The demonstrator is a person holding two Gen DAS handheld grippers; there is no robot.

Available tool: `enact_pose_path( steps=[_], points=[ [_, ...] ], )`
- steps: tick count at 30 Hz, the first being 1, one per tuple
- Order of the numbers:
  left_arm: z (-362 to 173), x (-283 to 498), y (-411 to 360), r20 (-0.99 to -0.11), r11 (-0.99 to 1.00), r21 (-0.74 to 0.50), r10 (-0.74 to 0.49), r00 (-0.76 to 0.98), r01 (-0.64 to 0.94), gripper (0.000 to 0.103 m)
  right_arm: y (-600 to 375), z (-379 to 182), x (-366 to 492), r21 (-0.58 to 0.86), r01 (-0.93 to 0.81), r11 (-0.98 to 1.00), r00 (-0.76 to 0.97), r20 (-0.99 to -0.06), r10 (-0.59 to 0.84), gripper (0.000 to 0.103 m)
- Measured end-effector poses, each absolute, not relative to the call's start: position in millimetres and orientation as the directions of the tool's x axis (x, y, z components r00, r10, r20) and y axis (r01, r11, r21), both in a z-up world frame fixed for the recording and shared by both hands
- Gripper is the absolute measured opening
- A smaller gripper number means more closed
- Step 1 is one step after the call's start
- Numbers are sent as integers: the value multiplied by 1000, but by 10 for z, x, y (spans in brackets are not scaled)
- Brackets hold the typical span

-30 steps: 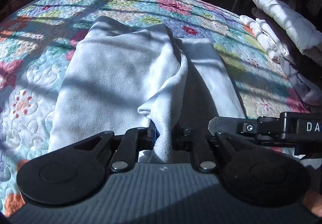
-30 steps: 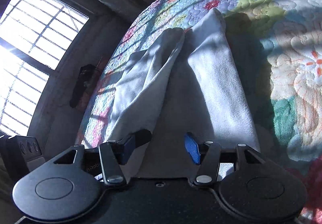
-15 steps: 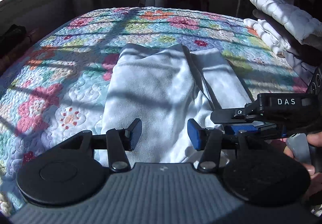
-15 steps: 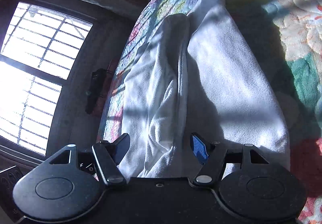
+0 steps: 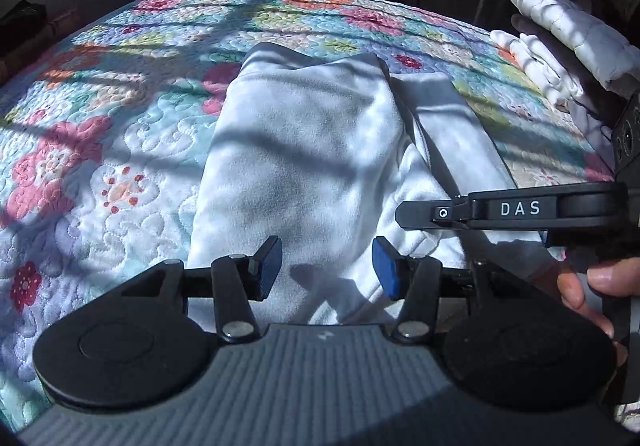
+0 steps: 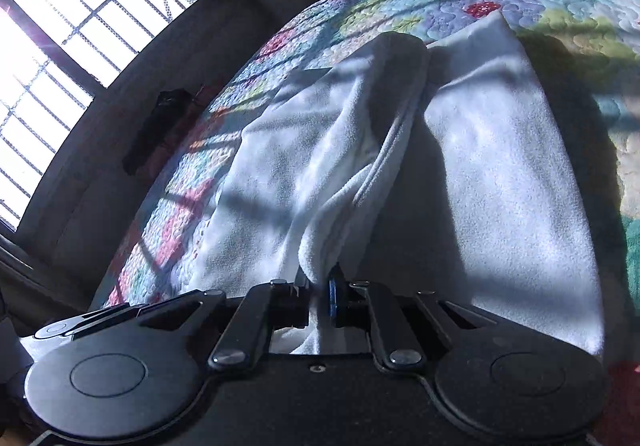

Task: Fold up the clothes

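On a floral quilt (image 5: 120, 149), a half-folded white garment (image 5: 304, 165) lies centred; the right gripper (image 6: 318, 296) is closing on its bunched edge at six o'clock, the left gripper (image 5: 326, 266) gapes empty above, so a thin pinch could slip and spoil the fold.

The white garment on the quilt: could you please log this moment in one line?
white garment: half folded on quilt | left tool: open | right tool: closing on garment fold
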State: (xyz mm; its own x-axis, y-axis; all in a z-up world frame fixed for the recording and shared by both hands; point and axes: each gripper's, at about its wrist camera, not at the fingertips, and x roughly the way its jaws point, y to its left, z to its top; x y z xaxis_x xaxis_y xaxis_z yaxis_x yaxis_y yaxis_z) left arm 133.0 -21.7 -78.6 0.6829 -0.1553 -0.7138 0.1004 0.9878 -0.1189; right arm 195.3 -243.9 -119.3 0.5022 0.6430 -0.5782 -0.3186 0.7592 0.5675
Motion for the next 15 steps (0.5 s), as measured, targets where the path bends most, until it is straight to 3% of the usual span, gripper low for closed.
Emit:
enact_pose_path(
  steps=[5, 8, 10, 12, 15],
  points=[
    [-618, 1289, -86, -686, 993, -104, -111, 719, 55, 49, -2428, -767, 1917, 404, -448, 797, 585, -542, 603, 11],
    [-537, 1296, -9, -668, 989, -140, -132, 732, 51, 50, -2591, -445, 1881, 352, -466, 812, 636, -505, 584, 10],
    [-564, 1323, -6, -672, 986, -151, -151, 725, 65, 54, -2732, -387, 1881, 313, -433, 845, 659, -530, 534, 10],
    [-648, 1353, -12, -691, 985, -160, -155, 706, 60, 54, -2946, -553, 1913, 327, -358, 875, 657, -578, 485, 10],
    [-822, 1401, -25, -720, 979, -193, -183, 670, 60, 54, -3215, -920, 1968, 459, -287, 841, 592, -606, 532, 10]
  ],
)
